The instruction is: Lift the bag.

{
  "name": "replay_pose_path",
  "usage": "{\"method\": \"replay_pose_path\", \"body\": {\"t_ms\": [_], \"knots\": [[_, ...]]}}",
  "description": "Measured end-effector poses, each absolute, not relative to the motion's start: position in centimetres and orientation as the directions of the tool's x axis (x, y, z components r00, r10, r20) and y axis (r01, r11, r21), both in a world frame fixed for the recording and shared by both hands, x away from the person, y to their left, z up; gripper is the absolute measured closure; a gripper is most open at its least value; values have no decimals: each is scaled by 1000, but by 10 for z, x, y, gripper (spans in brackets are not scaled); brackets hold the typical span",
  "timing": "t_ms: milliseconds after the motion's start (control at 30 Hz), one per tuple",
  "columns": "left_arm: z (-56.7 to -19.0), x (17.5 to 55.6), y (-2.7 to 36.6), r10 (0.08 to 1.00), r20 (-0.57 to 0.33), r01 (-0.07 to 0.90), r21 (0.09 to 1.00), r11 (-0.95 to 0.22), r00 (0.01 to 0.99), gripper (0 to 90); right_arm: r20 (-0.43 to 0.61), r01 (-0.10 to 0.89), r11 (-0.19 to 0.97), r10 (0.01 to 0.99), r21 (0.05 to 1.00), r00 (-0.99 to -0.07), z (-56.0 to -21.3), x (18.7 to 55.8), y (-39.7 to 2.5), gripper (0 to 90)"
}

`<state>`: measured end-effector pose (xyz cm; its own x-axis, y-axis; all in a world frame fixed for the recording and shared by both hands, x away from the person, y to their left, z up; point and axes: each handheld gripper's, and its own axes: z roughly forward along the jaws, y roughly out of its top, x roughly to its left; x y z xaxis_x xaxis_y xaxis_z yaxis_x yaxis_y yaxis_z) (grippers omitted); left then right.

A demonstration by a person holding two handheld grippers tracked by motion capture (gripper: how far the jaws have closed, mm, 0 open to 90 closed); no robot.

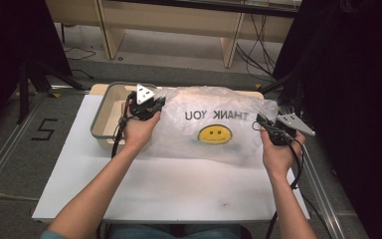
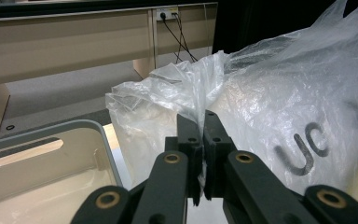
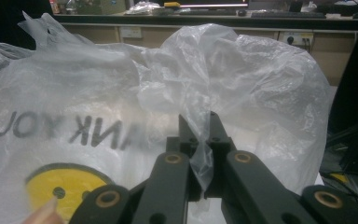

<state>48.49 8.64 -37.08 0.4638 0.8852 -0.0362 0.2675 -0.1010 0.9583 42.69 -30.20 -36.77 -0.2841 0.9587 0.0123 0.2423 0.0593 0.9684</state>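
Note:
A clear plastic bag [image 1: 214, 124] printed with "THANK YOU" and a yellow smiley face lies spread across the white table [image 1: 169, 189]. My left gripper [image 1: 154, 105] is shut on the bag's left edge, beside the tray; in the left gripper view the film [image 2: 200, 93] is pinched between the black jaws of the left gripper [image 2: 202, 122]. My right gripper [image 1: 264, 123] is shut on the bag's right edge. In the right gripper view a fold of the bag [image 3: 200, 154] runs down between the jaws of the right gripper [image 3: 199, 122].
A beige tray with a grey rim [image 1: 102, 117] stands at the table's back left, partly under the bag; its wall has a handle slot [image 2: 23, 151]. Wooden furniture [image 1: 179, 20] and cables stand beyond the table. Dark curtains flank both sides.

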Motion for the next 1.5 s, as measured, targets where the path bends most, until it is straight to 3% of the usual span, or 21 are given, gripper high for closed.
{"method": "replay_pose_path", "body": {"t_ms": [467,700,967,1500], "knots": [[-371,486,87,886,-42,272,958,-96,462,832,16,250,56,960,967,-278,-369,430,-302,893],[-369,484,88,895,-34,263,960,-94,444,699,17,250,54,961,967,-274,-369,430,-301,896],[-366,480,92,911,-36,280,956,-88,410,454,15,250,56,962,967,-274,-368,430,-301,896],[-357,469,93,898,-49,246,967,-67,437,352,-7,245,73,966,967,-257,-365,435,-300,888]]}}
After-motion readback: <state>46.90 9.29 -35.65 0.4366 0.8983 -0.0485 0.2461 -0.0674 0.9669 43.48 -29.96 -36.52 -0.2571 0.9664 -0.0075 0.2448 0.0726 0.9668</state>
